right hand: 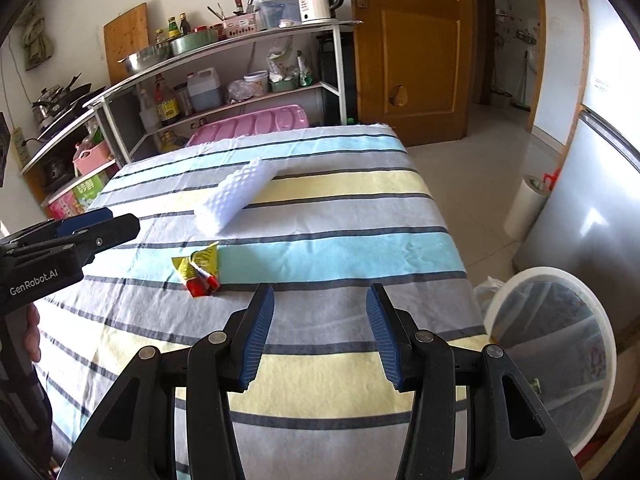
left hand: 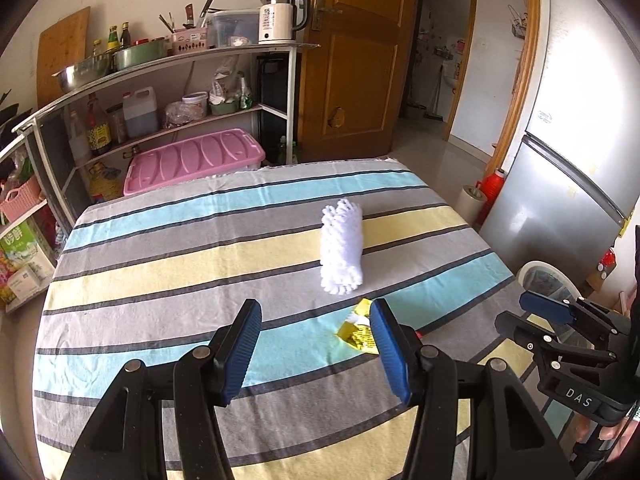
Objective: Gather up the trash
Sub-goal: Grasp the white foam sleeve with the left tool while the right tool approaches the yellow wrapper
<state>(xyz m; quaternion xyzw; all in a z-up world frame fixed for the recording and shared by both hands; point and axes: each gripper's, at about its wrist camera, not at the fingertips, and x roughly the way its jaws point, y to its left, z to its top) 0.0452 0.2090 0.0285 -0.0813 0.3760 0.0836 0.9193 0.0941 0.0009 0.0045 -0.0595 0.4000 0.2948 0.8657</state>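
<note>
Two bits of trash are left on the table (right hand: 360, 216) as far as I can see: a white foam sleeve (right hand: 234, 196) lying on its side across the stripes toward the far half, and a crumpled yellow wrapper (right hand: 198, 268) with a red end, nearer to me. They're close but not touching.

My left gripper (left hand: 316, 344) hangs over the near part of the cloth with its jaws spread wide and nothing between them. The wrapper sits just ahead of its right finger, partly hidden behind it. My right gripper (right hand: 320, 332) is also wide open and empty, hovering over the near right side of the table, right next to the white bin (right hand: 560, 360) that stands on the floor by the table's corner.

The bin has a clear liner, and I can't really tell what's in it. So I'd guess we're early or mid-way: both pieces still need grabbing and dropping. The wrapper looks like the obvious next pick, probably left-handed.
</note>
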